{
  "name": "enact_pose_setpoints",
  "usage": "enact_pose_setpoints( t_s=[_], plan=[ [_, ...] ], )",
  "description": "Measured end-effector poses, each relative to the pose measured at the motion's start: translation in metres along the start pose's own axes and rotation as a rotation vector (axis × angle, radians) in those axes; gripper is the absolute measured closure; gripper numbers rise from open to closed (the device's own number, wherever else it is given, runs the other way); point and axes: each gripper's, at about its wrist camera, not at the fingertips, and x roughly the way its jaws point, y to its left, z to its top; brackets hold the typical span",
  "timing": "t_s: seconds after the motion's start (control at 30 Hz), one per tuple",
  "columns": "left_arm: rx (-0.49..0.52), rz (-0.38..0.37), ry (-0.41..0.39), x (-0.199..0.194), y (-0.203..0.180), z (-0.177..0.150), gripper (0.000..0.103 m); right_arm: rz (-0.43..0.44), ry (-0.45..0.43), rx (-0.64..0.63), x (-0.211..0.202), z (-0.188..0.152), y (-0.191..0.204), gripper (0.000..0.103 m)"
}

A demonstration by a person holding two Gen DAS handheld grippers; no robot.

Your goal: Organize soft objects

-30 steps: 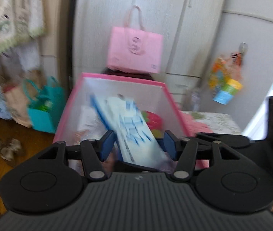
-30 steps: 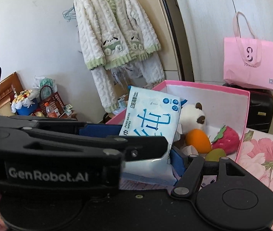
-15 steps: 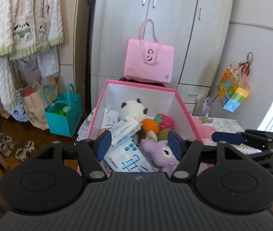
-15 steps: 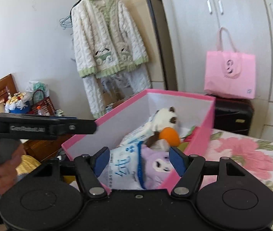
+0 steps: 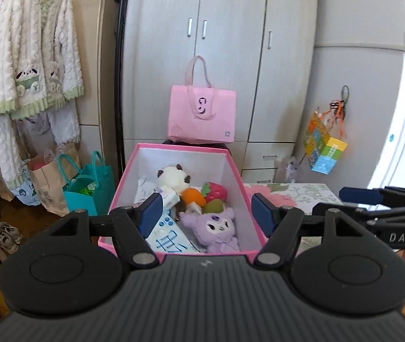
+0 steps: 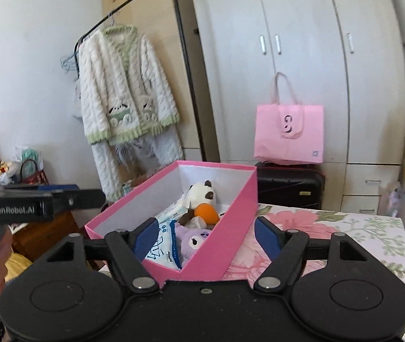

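Left claw (image 5: pixel 205 209) and right claw (image 6: pixel 206 235), jaws just widened and empty, hover before the pink box (image 5: pixel 242 202) on the floral surface (image 6: pixel 345 228). Wipes pack (image 5: pixel 168 239), purple plush (image 5: pixel 214 225) and panda plush (image 5: pixel 174 176) lie inside. Placement step appears finished; next, seek any remaining soft item.

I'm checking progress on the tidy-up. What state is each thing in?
pink box: open, lidless, holding toys.
wipes pack: lying in the box.
purple plush: in the box, face up.
left gripper: open, empty.
right gripper: open, empty.
wardrobe doors: closed.
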Motion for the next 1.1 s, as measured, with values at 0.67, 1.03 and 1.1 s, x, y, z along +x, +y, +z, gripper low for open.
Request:
enact_pose_setpoints(
  t_s=[0.67, 1.03, 1.1],
  plan=[
    [0.082, -0.058, 0.063, -0.03, -0.032, -0.011, 0.018, -0.15, 0.049, 0.024, -0.06, -0.011, -0.024, 0.011],
    [0.078, 0.009, 0.11, -0.03, -0.043, -0.011, 0.0, -0.245, 0.181, 0.003, -0.057, -0.012, -0.016, 0.0],
    [0.069, 0.05, 0.133, -0.029, -0.044, -0.012, 0.0, -0.253, 0.157, 0.017, -0.062, -0.015, -0.015, 0.0]
  ],
)
